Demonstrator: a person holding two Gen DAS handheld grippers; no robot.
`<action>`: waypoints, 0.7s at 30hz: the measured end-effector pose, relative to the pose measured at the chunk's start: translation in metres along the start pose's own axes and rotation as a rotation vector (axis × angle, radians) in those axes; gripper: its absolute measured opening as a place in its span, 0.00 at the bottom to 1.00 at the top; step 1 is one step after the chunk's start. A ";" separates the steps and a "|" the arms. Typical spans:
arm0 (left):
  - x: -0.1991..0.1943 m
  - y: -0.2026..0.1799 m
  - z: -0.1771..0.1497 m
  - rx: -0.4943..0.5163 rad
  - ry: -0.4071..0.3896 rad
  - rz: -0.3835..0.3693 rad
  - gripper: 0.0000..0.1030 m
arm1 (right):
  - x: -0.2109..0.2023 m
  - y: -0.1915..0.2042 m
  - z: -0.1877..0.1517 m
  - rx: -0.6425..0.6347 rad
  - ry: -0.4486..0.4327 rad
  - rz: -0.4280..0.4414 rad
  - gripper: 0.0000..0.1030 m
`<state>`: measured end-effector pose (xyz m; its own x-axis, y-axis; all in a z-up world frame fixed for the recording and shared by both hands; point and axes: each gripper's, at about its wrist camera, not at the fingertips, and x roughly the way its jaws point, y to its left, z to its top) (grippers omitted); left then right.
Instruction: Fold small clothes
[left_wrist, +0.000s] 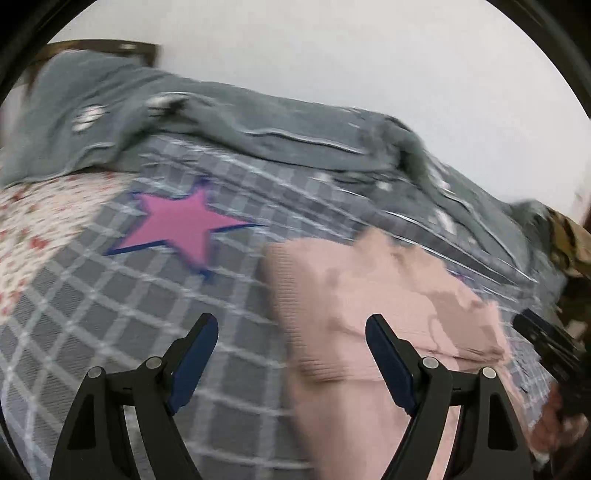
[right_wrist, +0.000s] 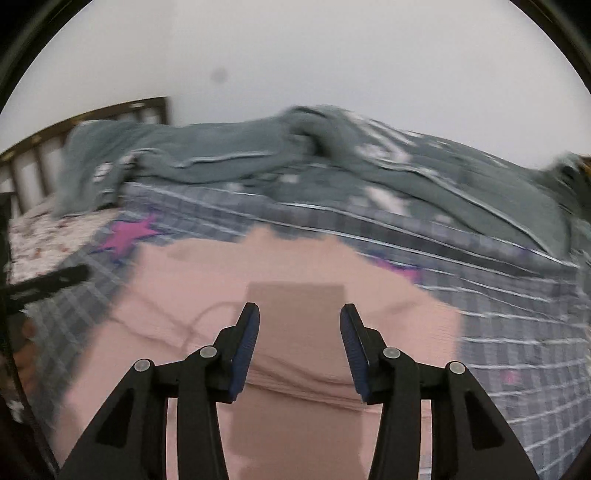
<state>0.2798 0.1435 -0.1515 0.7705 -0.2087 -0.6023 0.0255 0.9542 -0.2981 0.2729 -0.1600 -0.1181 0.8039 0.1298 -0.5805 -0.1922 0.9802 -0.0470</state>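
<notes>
Two grippers, both empty: left gripper (left_wrist: 291, 328) wide open, right gripper (right_wrist: 299, 317) half open above pink garment (right_wrist: 295, 266), which lies mid-bed on checked sheet (left_wrist: 110, 314), likely flattened for folding.

Open checked grey bedsheet (left_wrist: 110, 314) lies left of the pink knitted garment (left_wrist: 369, 295); a rumpled grey-green blanket (left_wrist: 258, 122) heaps along the far side, blocking there.

A: Motion blur smeared the pink garment (right_wrist: 295, 266), so its folds could not be made out.

B: The frame's edge cut the headboard (right_wrist: 85, 122), and the quilt (left_wrist: 258, 122) hid the bed's far side.
</notes>
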 end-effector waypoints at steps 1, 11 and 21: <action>0.006 -0.008 0.000 0.020 0.010 -0.015 0.79 | 0.002 -0.018 -0.004 0.022 0.004 -0.024 0.44; 0.060 -0.027 -0.002 0.007 0.143 -0.034 0.72 | 0.034 -0.098 -0.029 0.189 0.021 0.077 0.44; 0.082 -0.033 0.006 0.001 0.169 -0.028 0.60 | 0.028 -0.112 -0.035 0.270 -0.018 0.039 0.44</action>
<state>0.3461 0.0961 -0.1863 0.6514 -0.2678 -0.7099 0.0461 0.9479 -0.3153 0.2970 -0.2712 -0.1572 0.8091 0.1682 -0.5630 -0.0677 0.9785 0.1949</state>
